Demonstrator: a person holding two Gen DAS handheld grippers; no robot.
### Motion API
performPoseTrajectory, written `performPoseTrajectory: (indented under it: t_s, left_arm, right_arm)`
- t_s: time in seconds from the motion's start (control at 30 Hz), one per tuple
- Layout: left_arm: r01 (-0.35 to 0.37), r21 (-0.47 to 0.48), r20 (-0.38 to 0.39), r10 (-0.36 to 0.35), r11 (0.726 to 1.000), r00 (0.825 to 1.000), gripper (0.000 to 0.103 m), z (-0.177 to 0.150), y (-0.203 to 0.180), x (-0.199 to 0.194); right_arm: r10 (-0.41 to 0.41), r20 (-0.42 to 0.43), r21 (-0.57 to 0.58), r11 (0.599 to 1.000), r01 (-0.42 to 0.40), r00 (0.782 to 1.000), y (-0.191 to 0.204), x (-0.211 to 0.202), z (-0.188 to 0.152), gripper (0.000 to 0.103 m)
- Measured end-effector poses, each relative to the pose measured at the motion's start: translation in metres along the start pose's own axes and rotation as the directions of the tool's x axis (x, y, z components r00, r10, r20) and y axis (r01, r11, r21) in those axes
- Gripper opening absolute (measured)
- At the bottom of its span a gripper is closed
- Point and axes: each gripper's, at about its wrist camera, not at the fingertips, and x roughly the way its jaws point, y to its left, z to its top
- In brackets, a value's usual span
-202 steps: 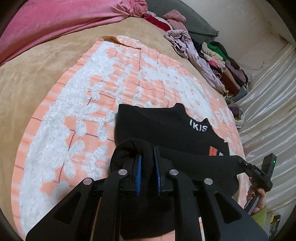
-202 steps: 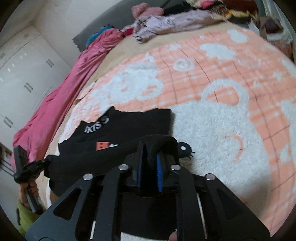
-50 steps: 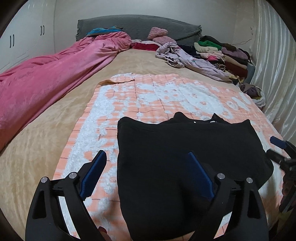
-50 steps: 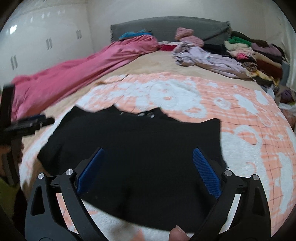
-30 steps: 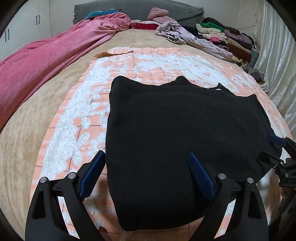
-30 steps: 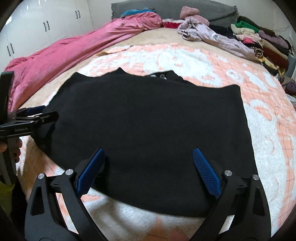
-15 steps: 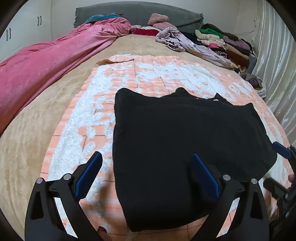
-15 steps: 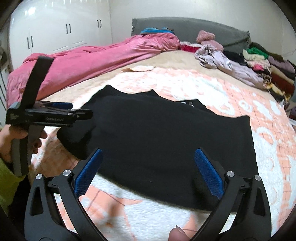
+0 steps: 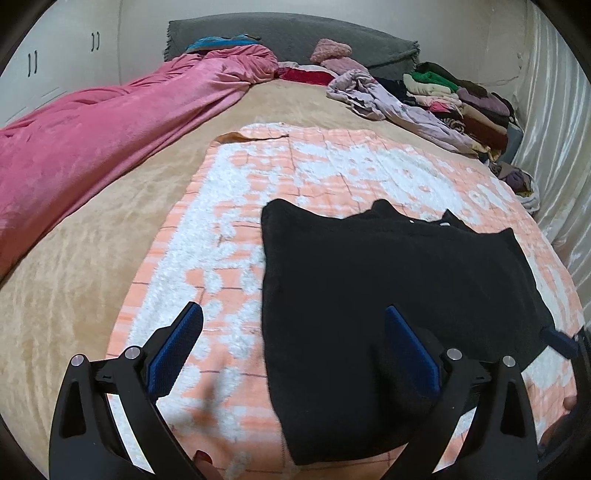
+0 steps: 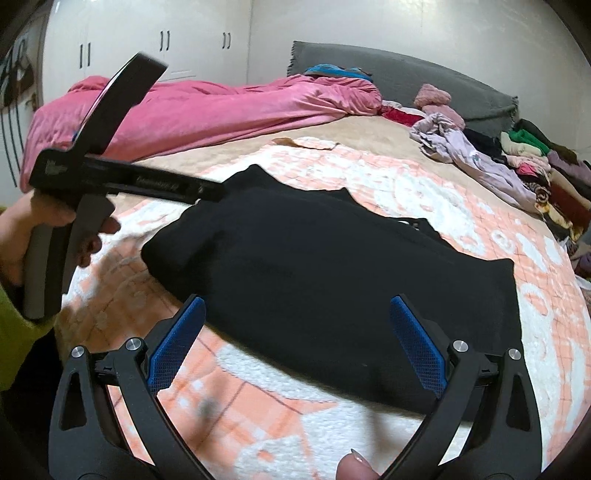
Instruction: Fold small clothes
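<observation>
Left hand-held gripper has just spread wide, nothing pinched; right hand-held gripper is spread and empty too. Black top lies folded once on the blanket, straight ahead of both. Next up, probably grabbing an edge for another fold.

Count, both wrist views:

- Black garment: 1, lying on the blanket.
- Peach-and-white patterned blanket: 1.
- Pink duvet: 1.
- Grey headboard: 1.
- Grippers: 2, left gripper and right gripper. Blue pads: 2 per gripper, 4 in all.
- Hand in plain view: 1, around the left gripper's handle.
- Pile of clothes at the far right: 1; items in it too bunched to count.
- Wardrobe door handles: 3 pairs in the right wrist view.
</observation>
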Motion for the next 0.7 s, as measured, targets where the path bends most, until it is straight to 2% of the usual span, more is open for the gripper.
performPoseTrajectory:
  t_s: [0.47,0.7]
  left_arm:
    - [-0.012,-0.069,-0.003,0.012,0.998,1.000,0.098,0.013,0.032,0.003]
    - [-0.024,-0.112,-0.023,0.022,0.993,0.999,0.098,0.020,0.049,0.015]
  right_arm:
    - [-0.016,-0.032,-0.090,0.996,0.013,0.999,0.036,0.020,-0.004,0.094]
    - [-0.027,-0.068,-0.196,0.980,0.014,0.997,0.057,0.036,-0.003,0.094]
